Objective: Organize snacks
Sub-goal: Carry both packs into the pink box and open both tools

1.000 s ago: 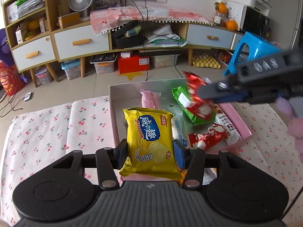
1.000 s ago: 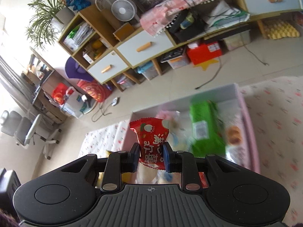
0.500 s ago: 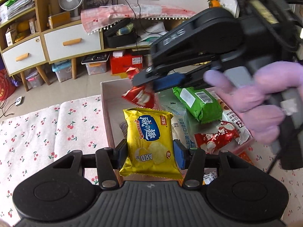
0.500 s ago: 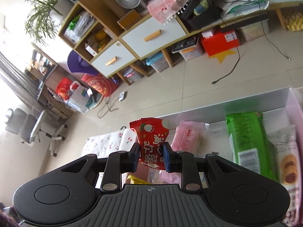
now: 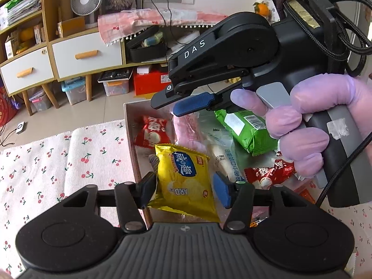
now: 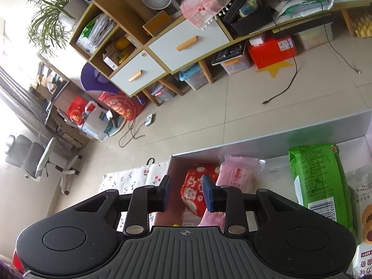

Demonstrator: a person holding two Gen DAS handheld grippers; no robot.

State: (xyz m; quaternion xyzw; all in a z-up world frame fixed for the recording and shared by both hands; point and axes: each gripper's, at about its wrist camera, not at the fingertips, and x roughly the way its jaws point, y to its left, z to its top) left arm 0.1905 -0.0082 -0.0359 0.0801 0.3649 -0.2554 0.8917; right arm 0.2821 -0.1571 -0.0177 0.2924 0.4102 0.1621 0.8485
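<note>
A yellow chip bag hangs tilted between the fingers of my left gripper over the near edge of the pink box. The jaws are opening: the left pad still touches the bag and the right pad stands just off it. My right gripper, held in a purple-gloved hand, hovers over the box's far left corner. Its jaws are opening with nothing in them. The red snack packet lies below them on the box floor.
In the box also lie a green pack, a pink pack, a white pack and another red packet. The box stands on a cherry-print cloth. Beyond are a tiled floor and a drawer cabinet.
My right gripper swung left over the box's far corner and let go of the red packet, which now lies in the box. My left jaws widened and the yellow bag tilted.
</note>
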